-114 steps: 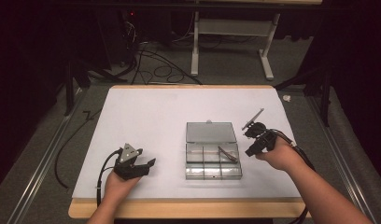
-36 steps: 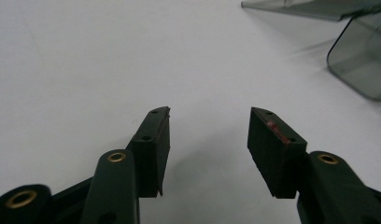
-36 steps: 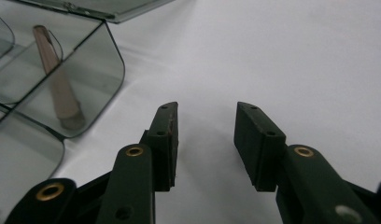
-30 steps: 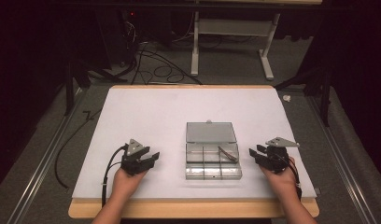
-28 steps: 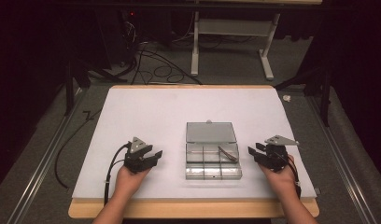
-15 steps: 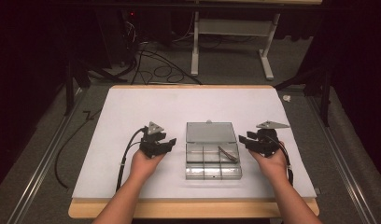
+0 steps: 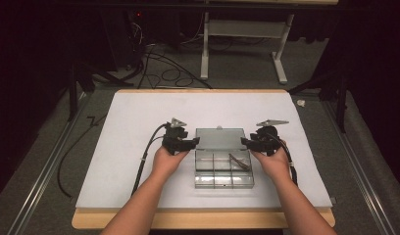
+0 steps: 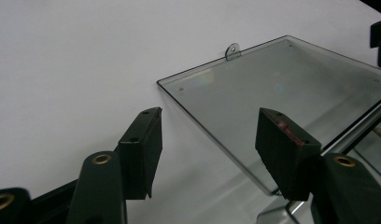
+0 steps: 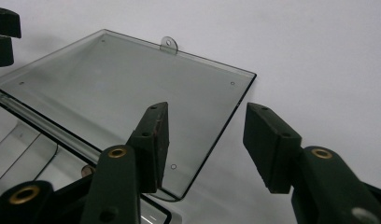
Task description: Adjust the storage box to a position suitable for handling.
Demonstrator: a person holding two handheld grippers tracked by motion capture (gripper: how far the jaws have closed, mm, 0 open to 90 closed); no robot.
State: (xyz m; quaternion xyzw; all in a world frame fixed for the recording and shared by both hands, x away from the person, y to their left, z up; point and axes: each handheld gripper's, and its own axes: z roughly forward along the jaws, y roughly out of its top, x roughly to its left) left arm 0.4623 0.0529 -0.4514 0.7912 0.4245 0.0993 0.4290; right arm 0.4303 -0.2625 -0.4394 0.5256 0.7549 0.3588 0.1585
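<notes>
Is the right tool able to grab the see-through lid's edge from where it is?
Probably yes. The right tool is open, its jaws straddling the side edge of the clear lid, which lies flat on the white mat. Nothing sits between; lying so flat, though, it may be hard to pinch.

Clear compartment box (image 7: 223, 159) between left gripper (image 7: 192, 143) and right gripper (image 7: 245, 141), seemingly untouched.

White table cover (image 7: 139, 117), wooden table edge (image 7: 90, 220), white desk frame (image 7: 205, 44) beyond, loose cables (image 7: 159, 73) on grey floor (image 7: 41, 161)
</notes>
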